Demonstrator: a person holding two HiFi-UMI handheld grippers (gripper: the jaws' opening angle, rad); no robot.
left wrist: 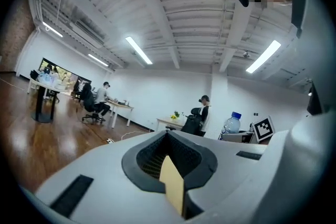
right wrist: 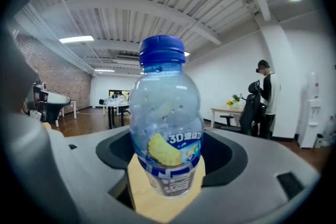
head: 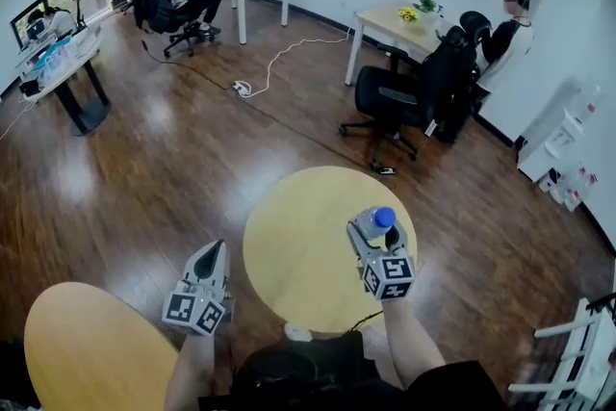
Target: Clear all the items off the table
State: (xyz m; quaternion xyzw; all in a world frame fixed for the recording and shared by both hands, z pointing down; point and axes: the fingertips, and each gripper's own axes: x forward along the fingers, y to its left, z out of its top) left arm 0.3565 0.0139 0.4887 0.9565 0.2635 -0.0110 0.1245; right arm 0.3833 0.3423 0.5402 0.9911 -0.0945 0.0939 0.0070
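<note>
Right gripper (head: 370,228) jaws clamped on bottle (right wrist: 167,134), lower body gripped, blue cap (right wrist: 162,51) up. Bottle upright, held over right side of round yellow table (head: 298,250). Left gripper (head: 214,253) jaws together, nothing between them, over wood floor (head: 192,159) between that table and 2nd yellow table (head: 87,351) at lower left.
</note>
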